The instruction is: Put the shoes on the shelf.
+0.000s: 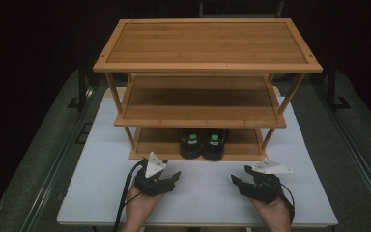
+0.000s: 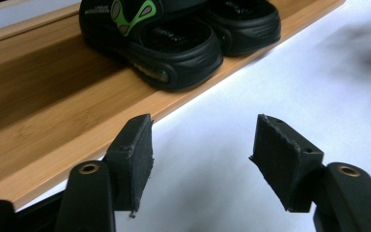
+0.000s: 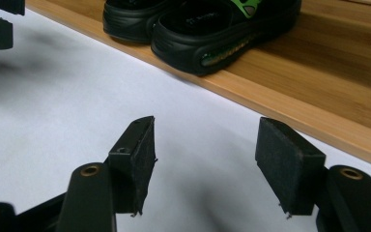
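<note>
Black rubber sandals with green straps [image 1: 202, 143] sit paired on the bamboo rack's [image 1: 207, 46] bottom shelf, at twelve o'clock from both hands. Left gripper [image 1: 170, 177] and right gripper [image 1: 239, 180] gape empty (over bare table). Reaching in, a jaw could catch the shelf's lip.

Three-tier rack [image 1: 207, 46]: warm bamboo-look wood, smooth satin finish, visible grain. Pair of sandals [image 1: 203, 142]: black moulded rubber or plastic, slight sheen, green accents. Tabletop [image 1: 101, 183]: matt white. Gripper pads [image 2: 135, 154]: rough, matt black rubber, frayed edges.
</note>
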The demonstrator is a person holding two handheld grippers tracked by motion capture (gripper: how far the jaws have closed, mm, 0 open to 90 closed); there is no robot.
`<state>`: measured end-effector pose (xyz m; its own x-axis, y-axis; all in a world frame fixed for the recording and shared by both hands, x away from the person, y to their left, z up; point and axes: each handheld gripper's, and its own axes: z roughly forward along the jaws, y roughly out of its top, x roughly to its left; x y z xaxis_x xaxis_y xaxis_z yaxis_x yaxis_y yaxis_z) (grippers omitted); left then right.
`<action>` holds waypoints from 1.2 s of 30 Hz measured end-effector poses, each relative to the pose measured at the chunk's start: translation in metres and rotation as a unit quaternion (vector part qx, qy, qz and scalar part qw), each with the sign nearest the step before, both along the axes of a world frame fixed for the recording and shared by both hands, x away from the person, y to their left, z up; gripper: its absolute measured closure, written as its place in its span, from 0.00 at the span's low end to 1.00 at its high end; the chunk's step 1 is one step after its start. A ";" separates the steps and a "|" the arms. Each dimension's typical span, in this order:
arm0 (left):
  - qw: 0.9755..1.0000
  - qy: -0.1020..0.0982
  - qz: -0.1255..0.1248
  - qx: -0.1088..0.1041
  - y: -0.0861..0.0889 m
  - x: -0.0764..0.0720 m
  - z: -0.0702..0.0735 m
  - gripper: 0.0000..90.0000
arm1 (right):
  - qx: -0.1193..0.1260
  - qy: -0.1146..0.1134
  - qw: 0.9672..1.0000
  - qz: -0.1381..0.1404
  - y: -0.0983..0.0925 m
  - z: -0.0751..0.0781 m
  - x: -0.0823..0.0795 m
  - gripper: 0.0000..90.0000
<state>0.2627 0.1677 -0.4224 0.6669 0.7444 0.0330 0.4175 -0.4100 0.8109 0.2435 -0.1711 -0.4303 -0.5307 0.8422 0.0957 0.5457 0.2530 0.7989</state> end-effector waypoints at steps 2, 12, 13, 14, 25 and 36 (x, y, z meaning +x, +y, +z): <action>1.000 0.001 0.000 -0.002 0.002 -0.001 0.000 0.42 | -0.001 0.000 1.000 -0.001 -0.003 -0.001 -0.001 0.43; 1.000 0.005 -0.002 -0.002 0.009 -0.005 0.000 0.40 | -0.003 0.003 1.000 -0.004 -0.010 -0.002 -0.006 0.42; 1.000 0.004 -0.002 -0.003 0.010 -0.005 0.000 0.40 | -0.003 0.003 1.000 -0.004 -0.011 -0.002 -0.006 0.42; 1.000 0.005 -0.003 -0.002 0.011 -0.005 0.000 0.40 | -0.003 0.003 1.000 -0.005 -0.012 -0.002 -0.007 0.42; 1.000 0.006 0.002 0.009 0.024 -0.008 -0.001 0.37 | -0.004 0.002 1.000 -0.014 -0.024 -0.004 -0.014 0.42; 1.000 0.010 0.006 0.012 0.032 -0.010 -0.001 0.33 | -0.006 0.004 1.000 -0.020 -0.031 -0.005 -0.019 0.41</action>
